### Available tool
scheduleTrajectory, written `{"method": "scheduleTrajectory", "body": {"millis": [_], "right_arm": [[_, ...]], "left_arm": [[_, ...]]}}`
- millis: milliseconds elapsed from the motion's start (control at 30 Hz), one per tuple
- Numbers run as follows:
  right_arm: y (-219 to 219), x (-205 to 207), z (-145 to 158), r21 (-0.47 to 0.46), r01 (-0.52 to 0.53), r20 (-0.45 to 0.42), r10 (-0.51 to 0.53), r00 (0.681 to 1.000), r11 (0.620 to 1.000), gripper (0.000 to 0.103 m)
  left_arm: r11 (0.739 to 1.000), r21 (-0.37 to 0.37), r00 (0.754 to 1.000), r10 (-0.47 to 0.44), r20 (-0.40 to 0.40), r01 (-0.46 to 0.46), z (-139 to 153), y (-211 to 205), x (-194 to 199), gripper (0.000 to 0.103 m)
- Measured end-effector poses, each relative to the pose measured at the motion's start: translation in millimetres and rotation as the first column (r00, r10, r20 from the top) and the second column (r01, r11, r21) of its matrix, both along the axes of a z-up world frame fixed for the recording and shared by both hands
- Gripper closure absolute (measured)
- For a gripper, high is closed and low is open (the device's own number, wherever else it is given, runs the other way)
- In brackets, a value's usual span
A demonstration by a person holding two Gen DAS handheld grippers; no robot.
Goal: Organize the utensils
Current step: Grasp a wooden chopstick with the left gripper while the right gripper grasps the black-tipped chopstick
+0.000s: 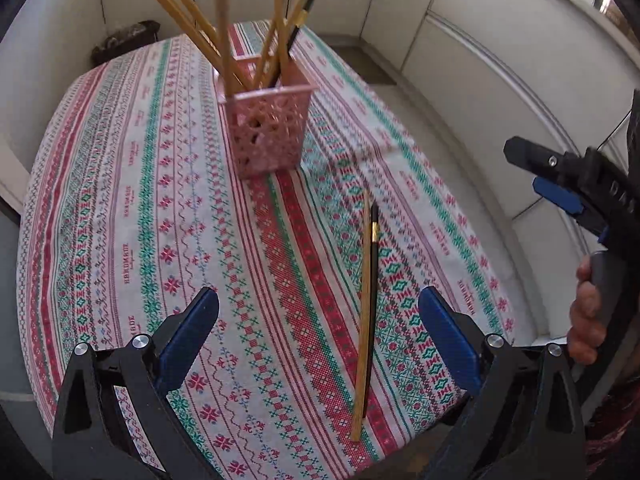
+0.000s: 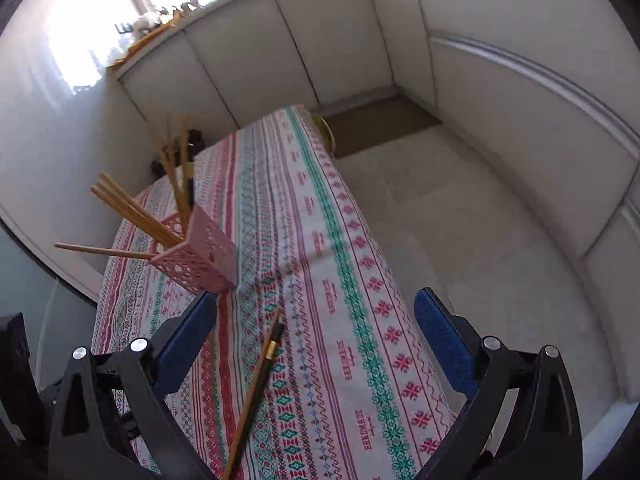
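Wooden chopstick (image 1: pixel 363 300) + black chopstick (image 1: pixel 373 256) | flat on tablecloth (image 1: pixel 120 200) | between left gripper (image 1: pixel 318 334) jaws, untouched

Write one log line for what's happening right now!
left gripper: open | right gripper: open | two chopsticks: on tablecloth | pink basket: holds chopsticks

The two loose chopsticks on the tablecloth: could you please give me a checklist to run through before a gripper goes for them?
1. Wooden chopstick and black chopstick lie side by side, unobstructed: ok.
2. Left gripper open, nothing between its fingers: ok.
3. Right gripper open and empty: ok.
4. Pink basket stands upright, apart from the pair: ok.
5. Room left in the basket for two more: cannot tell.
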State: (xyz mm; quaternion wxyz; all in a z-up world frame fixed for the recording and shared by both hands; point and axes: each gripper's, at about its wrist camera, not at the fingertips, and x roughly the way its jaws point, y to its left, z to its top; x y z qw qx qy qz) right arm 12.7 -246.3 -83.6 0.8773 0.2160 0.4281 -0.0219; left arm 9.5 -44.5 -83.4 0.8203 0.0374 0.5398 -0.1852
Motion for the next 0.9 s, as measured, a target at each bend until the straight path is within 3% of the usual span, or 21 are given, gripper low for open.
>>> {"method": "scheduleTrajectory", "body": {"millis": [100,233,400,500,700,900], "right_arm": [[-7.2,3.5,-14.0,0.051,0.005,-0.067,-0.002,0.998,0.999,0.007],[-21.2,5.1,-19.8,0.108,0.043,-0.102,-0.032,0.994,0.993,0.007],[-38.6,6.7,-23.2,0.198,0.081,-0.128,-0.056,0.990,0.977,0.007],[-42.0,6.2,-23.2,0.221,0.076,-0.129,-0.048,0.990,0.972,0.007],[-44.4,4.0,-24.4,0.239,0.077,-0.138,-0.045,0.989,0.968,0.007],[-56.7,-0.7,-27.4,0.273,0.120,-0.149,-0.081,0.986,0.955,0.007]], "left_arm": [[0.997,0.078,0.997,0.018,-0.075,-0.012,-21.3,-17.4,10.5,0.007],[0.991,0.097,0.989,0.098,-0.112,-0.087,-30.7,-35.7,29.9,0.007],[0.972,0.123,0.972,0.212,-0.099,-0.199,-33.4,-46.2,50.4,0.007],[0.963,0.173,0.967,0.227,-0.118,-0.205,-42.5,-52.8,54.5,0.007],[0.955,0.194,0.956,0.256,-0.146,-0.226,-52.6,-57.4,65.5,0.007],[0.934,0.266,0.958,0.272,-0.093,-0.239,-63.5,-63.5,78.4,0.009]]}}
